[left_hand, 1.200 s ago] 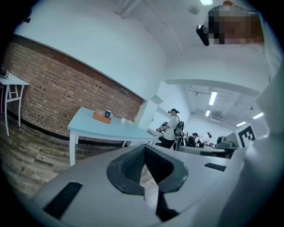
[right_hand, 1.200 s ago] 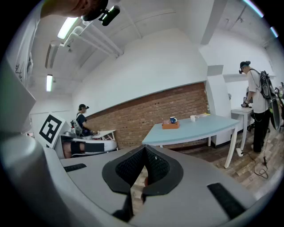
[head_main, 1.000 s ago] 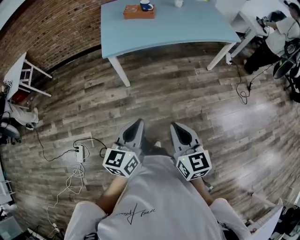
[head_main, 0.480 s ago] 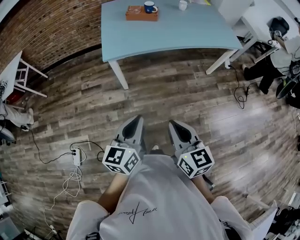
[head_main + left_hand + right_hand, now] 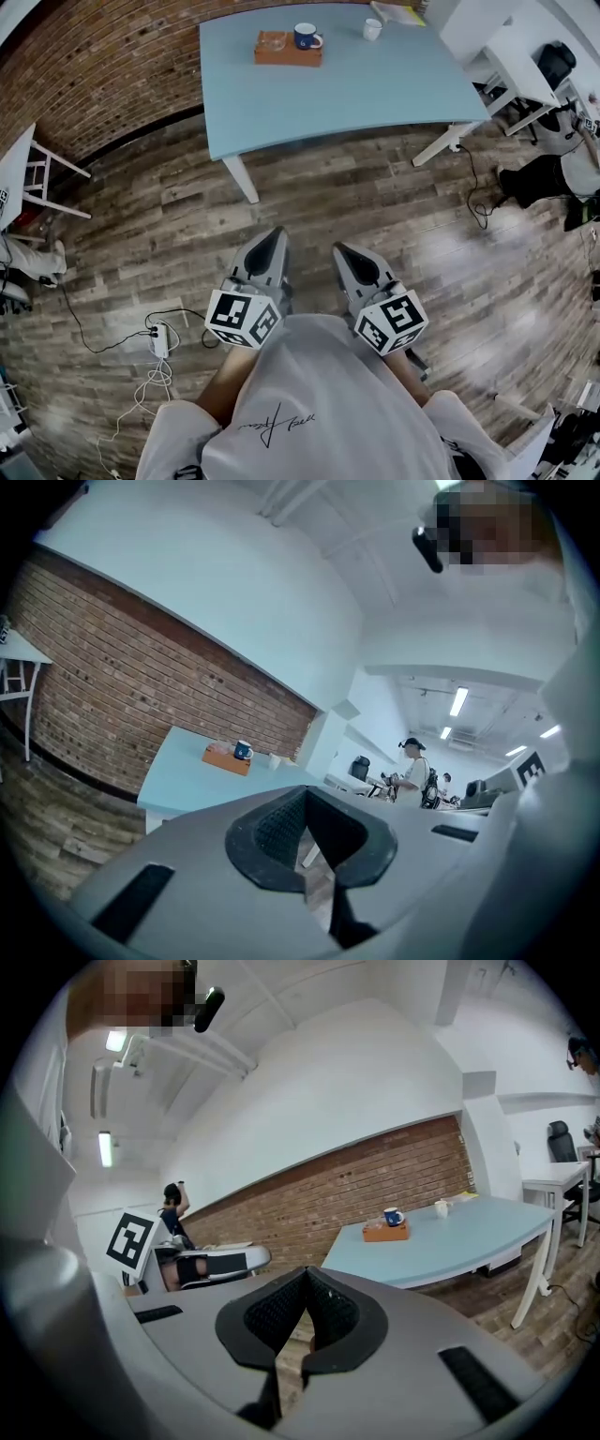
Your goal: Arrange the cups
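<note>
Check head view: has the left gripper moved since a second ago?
Yes. The left gripper has moved toward the light blue table; the floor gap to its near leg is shorter.

Smooth matt pale-blue table top (image 5: pixel 375 94), glossy blue cup (image 5: pixel 305 37), rough red brick wall (image 5: pixel 84 66), faintly shiny wood-plank floor (image 5: pixel 356 206).

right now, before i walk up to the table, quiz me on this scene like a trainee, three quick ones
1. True or false: the blue mug stands on the brown tray.
2. The white cup is: A on the tray, B on the table off the tray, C inside the blue mug.
3. Left tool and right tool: open or shut, and holding what?
Key: 1 true. 2 B. 3 both shut, holding nothing.
</note>
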`<state>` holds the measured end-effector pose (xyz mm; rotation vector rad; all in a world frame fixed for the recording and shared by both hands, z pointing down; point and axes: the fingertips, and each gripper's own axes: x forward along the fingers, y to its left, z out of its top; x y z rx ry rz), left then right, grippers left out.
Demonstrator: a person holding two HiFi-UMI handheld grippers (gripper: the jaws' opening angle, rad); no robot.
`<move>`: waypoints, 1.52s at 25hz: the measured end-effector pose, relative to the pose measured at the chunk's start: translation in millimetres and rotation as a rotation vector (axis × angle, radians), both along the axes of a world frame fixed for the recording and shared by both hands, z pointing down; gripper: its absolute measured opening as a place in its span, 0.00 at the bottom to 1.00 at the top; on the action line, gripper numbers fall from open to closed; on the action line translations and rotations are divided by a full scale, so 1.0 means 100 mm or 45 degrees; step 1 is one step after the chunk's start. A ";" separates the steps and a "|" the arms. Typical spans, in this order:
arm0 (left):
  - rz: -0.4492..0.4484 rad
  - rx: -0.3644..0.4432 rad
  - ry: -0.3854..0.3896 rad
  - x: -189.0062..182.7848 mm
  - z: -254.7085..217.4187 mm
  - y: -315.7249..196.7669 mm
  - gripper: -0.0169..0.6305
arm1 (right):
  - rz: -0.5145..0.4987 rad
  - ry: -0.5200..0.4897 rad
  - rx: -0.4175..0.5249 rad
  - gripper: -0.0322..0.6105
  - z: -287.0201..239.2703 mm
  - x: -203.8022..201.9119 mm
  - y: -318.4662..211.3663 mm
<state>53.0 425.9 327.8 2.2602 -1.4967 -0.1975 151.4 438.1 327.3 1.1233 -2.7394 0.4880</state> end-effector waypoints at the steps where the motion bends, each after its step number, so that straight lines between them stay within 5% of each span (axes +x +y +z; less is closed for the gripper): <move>1: 0.007 0.003 0.003 -0.04 -0.01 -0.07 0.04 | 0.003 0.001 0.001 0.08 -0.01 -0.05 -0.07; 16: 0.103 0.043 0.046 -0.53 -0.10 -0.77 0.04 | 0.043 0.043 0.037 0.08 -0.07 -0.64 -0.71; 38: 0.106 0.008 0.009 -0.46 -0.04 -1.47 0.04 | 0.163 0.006 0.088 0.08 -0.03 -0.35 -1.60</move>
